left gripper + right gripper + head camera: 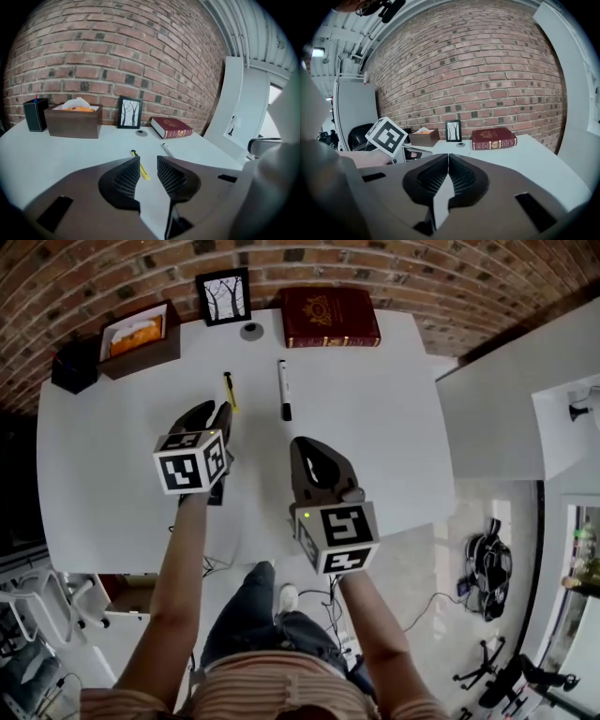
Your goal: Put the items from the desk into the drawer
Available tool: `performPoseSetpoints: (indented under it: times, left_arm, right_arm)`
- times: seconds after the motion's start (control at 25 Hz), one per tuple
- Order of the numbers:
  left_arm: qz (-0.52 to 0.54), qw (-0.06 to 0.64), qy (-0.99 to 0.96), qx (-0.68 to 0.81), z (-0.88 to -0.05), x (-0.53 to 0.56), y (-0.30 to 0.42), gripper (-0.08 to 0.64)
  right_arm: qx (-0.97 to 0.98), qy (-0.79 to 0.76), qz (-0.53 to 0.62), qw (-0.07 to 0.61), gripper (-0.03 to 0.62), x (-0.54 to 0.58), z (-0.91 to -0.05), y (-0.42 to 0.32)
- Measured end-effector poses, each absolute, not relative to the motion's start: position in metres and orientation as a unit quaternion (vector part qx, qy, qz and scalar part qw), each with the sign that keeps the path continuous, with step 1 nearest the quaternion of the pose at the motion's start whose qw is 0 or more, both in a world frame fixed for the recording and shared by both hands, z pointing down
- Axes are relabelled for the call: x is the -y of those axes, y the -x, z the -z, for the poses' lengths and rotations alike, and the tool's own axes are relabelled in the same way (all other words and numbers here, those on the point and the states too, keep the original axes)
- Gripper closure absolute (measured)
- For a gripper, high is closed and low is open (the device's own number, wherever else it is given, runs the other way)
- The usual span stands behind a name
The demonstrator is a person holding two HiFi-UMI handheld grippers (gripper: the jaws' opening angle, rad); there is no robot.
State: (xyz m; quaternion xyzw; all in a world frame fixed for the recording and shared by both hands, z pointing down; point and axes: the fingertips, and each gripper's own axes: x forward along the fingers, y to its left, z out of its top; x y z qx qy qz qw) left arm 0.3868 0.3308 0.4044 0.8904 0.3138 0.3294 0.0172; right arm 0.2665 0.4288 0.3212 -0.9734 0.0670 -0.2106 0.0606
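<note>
A yellow-and-black pen (229, 390) and a black marker (284, 390) lie side by side on the white desk (112, 484). My left gripper (216, 415) hovers just short of the yellow pen (140, 168), jaws open, with the pen seen through the gap and the marker (166, 149) to its right. My left gripper (148, 165) holds nothing. My right gripper (307, 444) hangs over the desk's front middle, below the marker. Seen from its own camera, the right gripper (448, 158) is shut with its pads together and empty. No drawer is in view.
Along the brick wall stand a black pen holder (75, 365), a brown tissue box (141, 337), a framed tree picture (224, 296), a small grey disc (250, 331) and a red book (330, 318). A white cabinet (506, 409) stands at the right, cables and a bag (487, 568) on the floor.
</note>
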Motion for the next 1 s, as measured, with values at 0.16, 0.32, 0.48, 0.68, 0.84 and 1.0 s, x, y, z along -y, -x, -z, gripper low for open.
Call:
performPoseSetpoints:
  times: [0.16,0.32,0.48,0.68,0.84,1.0]
  left_arm:
    - [-0.349,0.015,-0.885,-0.309,-0.424,-0.338,-0.399,0.448]
    - [-0.364,0.018,-0.879,-0.306,-0.437,-0.343,-0.406,0.445]
    - [-0.375,0.005,-0.877,-0.301,-0.445,-0.343,-0.413,0.445]
    - [-0.398,0.000,-0.868,-0.296,-0.454,-0.348,-0.420,0.440]
    - [-0.417,-0.006,-0.862,-0.288,-0.464,-0.351,-0.424,0.440]
    - [-0.428,-0.010,-0.858,-0.284,-0.472,-0.353,-0.425,0.431]
  right_arm:
    - [-0.064,0.972,0.218,0.063,0.575,-0.431,-0.331,-0.282]
    - [-0.063,0.970,0.225,0.061,0.575,-0.433,-0.338,-0.294]
    - [-0.065,0.968,0.234,0.057,0.575,-0.433,-0.343,-0.308]
    - [-0.065,0.965,0.247,0.051,0.575,-0.435,-0.350,-0.321]
    - [-0.069,0.961,0.263,0.046,0.575,-0.436,-0.357,-0.328]
    - [-0.071,0.962,0.260,0.049,0.574,-0.437,-0.358,-0.341]
